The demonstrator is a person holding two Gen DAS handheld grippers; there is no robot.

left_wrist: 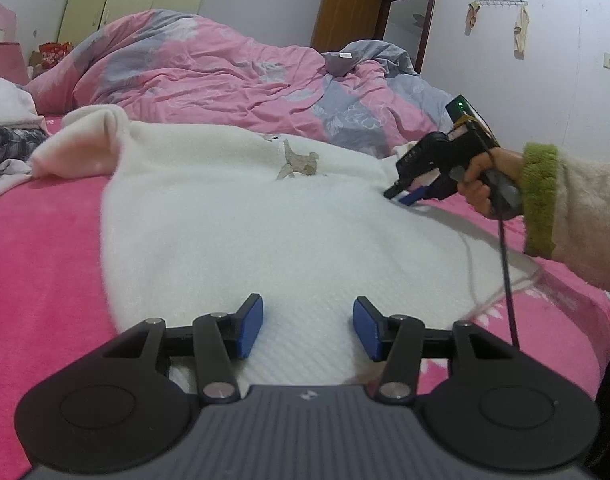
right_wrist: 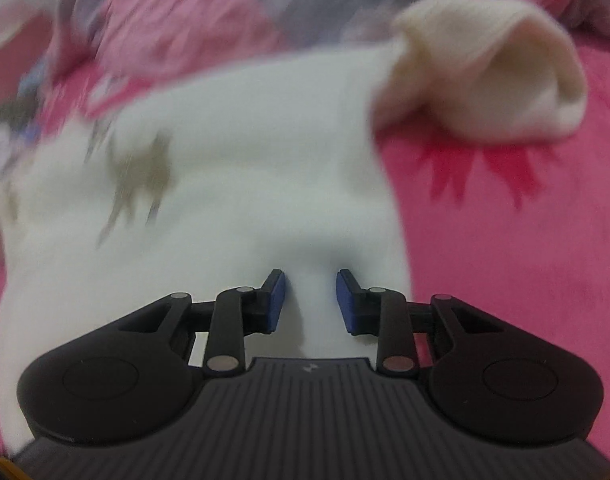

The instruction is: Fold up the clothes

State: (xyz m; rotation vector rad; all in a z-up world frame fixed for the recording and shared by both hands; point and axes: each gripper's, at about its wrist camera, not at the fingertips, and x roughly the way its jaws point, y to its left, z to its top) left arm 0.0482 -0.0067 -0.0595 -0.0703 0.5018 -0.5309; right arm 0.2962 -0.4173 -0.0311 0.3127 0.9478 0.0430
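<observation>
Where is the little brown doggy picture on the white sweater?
In the left wrist view the brown dog patch sits on the far middle of the white sweater, between its cream cuff on the left and the right gripper on the right.

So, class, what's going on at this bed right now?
A person holds tongs in each hand over a white sweater spread on a pink bed. The left tongs hover open above the near hem, gripping nothing. The right tongs are at the sweater's side edge with a ridge of fabric between the fingers, not fully closed. One sleeve lies bunched at the far side. Folding looks barely started.
</observation>
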